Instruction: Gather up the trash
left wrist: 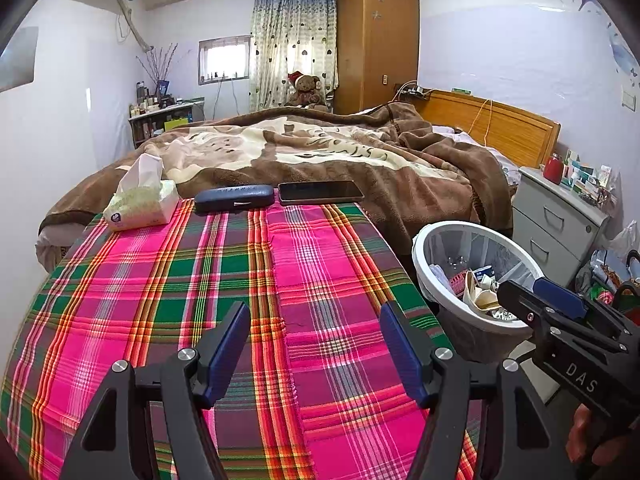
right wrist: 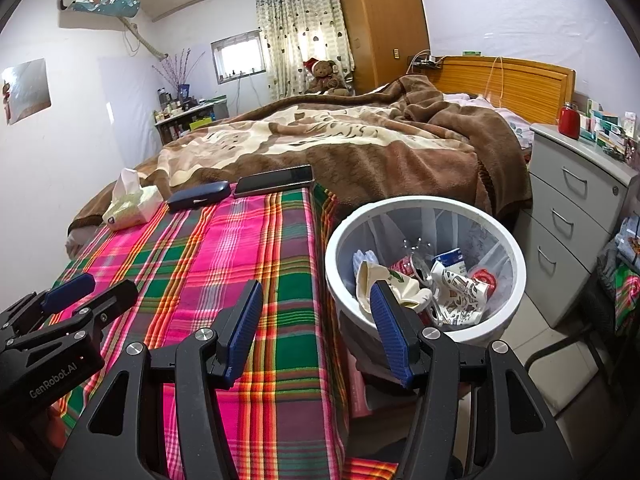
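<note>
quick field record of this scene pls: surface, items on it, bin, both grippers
surface: pink and green plaid cloth over the bed end
items on cloth: soft tissue pack, dark blue glasses case, black phone, in a row at the far edge
bin: white round waste bin beside the bed, holding crumpled paper cups and wrappers
left gripper: open, empty, over the cloth
right gripper: open, empty, near the bin rim
</note>
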Action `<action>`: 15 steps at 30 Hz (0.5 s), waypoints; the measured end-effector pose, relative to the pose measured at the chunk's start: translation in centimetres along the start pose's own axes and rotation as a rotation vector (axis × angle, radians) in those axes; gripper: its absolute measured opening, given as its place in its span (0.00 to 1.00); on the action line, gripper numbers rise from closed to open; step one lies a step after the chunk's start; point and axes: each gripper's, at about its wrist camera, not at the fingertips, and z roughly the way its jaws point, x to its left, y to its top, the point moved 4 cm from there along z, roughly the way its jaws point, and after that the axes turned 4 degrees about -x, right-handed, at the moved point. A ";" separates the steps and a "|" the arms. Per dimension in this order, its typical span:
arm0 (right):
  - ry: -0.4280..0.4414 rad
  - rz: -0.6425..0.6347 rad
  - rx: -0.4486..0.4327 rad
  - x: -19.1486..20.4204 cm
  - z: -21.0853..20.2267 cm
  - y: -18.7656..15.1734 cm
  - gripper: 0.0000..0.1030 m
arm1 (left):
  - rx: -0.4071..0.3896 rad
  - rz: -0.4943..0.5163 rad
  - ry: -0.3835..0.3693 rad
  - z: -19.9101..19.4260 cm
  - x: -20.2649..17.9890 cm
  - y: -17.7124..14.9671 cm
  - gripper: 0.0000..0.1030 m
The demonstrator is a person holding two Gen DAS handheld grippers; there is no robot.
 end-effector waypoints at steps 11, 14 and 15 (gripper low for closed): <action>0.000 -0.002 0.000 0.0 0.0 0.0 0.56 | 0.003 -0.001 0.000 0.1 0.1 0.1 0.65; 0.000 -0.001 0.000 0.1 0.0 0.0 0.56 | 0.006 -0.001 0.001 0.1 0.1 0.0 0.65; -0.001 -0.001 0.000 0.1 0.0 0.0 0.56 | 0.007 -0.002 0.003 0.1 0.1 0.0 0.65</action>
